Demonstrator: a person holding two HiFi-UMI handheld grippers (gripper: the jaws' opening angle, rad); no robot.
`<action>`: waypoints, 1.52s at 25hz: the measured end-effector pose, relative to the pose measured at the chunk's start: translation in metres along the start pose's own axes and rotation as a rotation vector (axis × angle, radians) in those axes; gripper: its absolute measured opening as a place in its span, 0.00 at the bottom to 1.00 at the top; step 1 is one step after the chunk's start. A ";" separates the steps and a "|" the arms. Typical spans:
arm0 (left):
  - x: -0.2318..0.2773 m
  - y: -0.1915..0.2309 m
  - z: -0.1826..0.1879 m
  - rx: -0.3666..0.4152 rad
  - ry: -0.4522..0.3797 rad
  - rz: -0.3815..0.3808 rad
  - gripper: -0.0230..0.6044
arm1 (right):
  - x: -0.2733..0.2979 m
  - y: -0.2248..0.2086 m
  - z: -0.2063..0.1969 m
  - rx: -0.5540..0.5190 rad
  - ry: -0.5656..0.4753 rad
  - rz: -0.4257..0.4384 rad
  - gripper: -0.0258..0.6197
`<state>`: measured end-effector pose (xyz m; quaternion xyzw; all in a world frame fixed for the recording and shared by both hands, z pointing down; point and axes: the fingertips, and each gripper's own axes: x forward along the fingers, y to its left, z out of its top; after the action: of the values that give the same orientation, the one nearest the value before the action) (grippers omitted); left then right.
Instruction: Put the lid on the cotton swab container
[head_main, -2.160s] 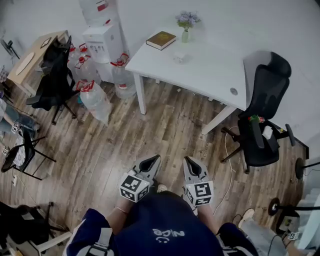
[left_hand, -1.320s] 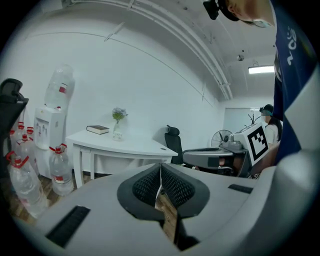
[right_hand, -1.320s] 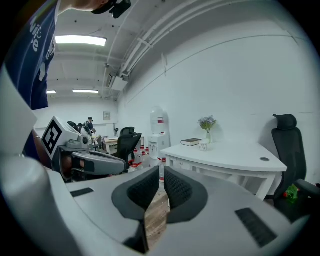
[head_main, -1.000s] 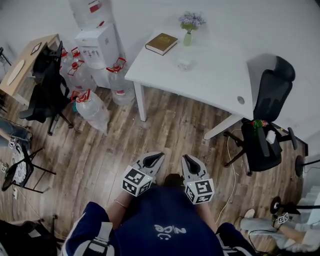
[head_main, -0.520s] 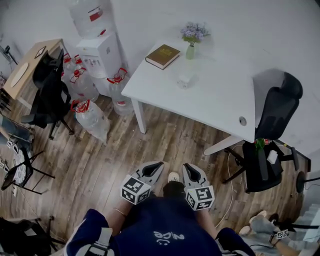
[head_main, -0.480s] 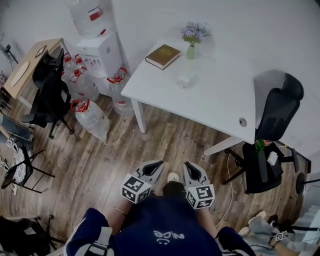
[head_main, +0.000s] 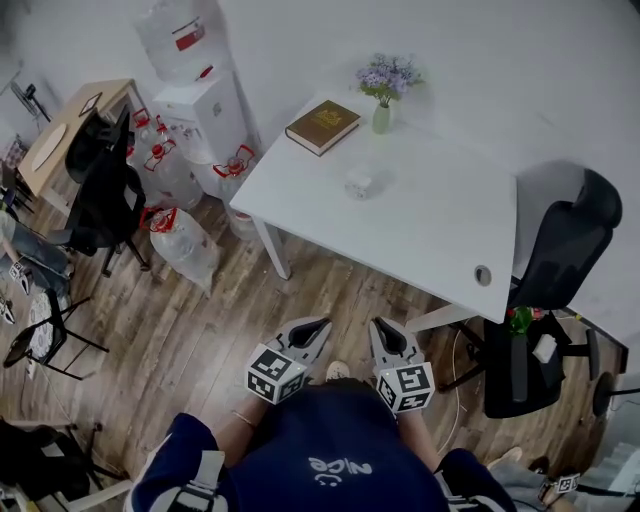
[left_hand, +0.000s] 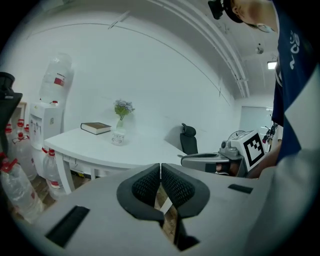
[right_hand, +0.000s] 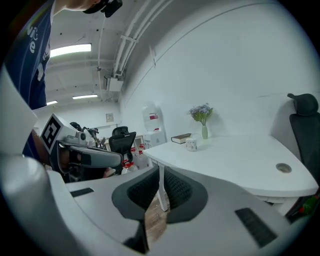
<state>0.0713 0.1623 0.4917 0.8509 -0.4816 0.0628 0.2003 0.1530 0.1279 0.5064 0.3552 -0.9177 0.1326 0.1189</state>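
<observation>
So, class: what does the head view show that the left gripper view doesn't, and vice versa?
Head view only: the left gripper's marker cube and a cable grommet. Left gripper view only: its jaws pressed together on nothing, plus a ceiling light. Both: white table, book, flower vase, cotton swab container, water dispenser.

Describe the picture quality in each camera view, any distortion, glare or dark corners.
Head view: dim and bluish, with darkened corners; the white table is the brightest area. Left gripper view: strong fisheye, with bowed ceiling lines and black corners. Right gripper view: the same fisheye, and the ceiling light strip blows out to white.
</observation>
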 end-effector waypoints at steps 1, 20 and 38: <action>0.007 0.000 0.002 0.000 -0.001 0.006 0.07 | 0.002 -0.006 0.000 -0.001 0.004 0.011 0.13; 0.077 0.033 0.009 -0.035 0.005 0.028 0.07 | 0.051 -0.051 0.003 0.054 0.027 0.058 0.13; 0.159 0.182 0.100 0.061 0.011 -0.141 0.07 | 0.194 -0.105 0.073 0.141 -0.015 -0.121 0.13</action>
<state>-0.0069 -0.0868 0.4995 0.8881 -0.4172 0.0677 0.1809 0.0762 -0.0909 0.5157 0.4186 -0.8837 0.1867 0.0946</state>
